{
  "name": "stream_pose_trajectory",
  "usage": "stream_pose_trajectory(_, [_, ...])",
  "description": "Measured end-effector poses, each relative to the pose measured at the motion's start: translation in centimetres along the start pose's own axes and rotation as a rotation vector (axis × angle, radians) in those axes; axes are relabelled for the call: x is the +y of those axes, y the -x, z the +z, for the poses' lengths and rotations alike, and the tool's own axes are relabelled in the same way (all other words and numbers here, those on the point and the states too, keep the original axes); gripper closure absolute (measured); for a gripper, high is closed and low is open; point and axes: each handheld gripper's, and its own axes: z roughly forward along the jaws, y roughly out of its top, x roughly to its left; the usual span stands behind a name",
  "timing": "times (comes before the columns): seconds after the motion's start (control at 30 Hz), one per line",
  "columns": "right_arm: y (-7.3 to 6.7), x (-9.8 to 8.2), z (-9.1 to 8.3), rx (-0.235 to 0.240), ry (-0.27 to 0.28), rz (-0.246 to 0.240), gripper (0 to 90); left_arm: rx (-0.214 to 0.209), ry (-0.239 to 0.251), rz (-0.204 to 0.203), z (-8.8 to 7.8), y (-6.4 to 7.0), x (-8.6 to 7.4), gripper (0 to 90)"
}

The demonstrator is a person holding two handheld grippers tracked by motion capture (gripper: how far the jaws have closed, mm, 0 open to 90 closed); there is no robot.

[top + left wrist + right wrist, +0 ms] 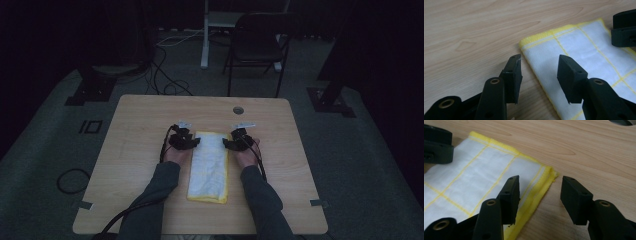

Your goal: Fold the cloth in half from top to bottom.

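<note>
Here, a wooden table (140,150) bears a folded cloth (210,165), white with yellow grid lines and yellow hem, lying flat between the two grippers. The left gripper (539,75) and right gripper (540,197) each straddle a long edge near a far corner, jaws wide and empty. Risk: closing here may pinch only the top layer, so the fold would fall open.

White cloth with yellow trim on pale wood

The folded cloth (208,165) is white, crossed by a thin yellow grid and edged in bright yellow. The table (140,125) is light wood grain; the left gripper (539,72) and right gripper (540,195) are black.
</note>
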Motion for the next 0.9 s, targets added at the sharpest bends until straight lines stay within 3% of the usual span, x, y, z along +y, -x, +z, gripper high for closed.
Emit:
stream_pose_trajectory(0.33, [0.0,0.4,1.0,-0.014,-0.001,0.023,48.1,0.007,0.012,-0.016,1.0,0.2,0.6,52.4])
stream_pose_trajectory(0.5, [-0.4,0.7,1.3,-0.022,-0.008,0.008,54.4,0.05,-0.019,0.019,1.4,0.8,1.2,53.5])
stream_pose_trajectory(0.73, [-1.1,0.9,1.4,-0.03,-0.014,0.011,67.4,0.056,-0.07,0.021,1.6,1.2,2.0,64.3])
stream_pose_trajectory(0.9, [-1.1,0.9,1.4,0.016,-0.024,0.032,82.2,0.029,-0.094,0.017,1.6,1.4,2.2,78.2])
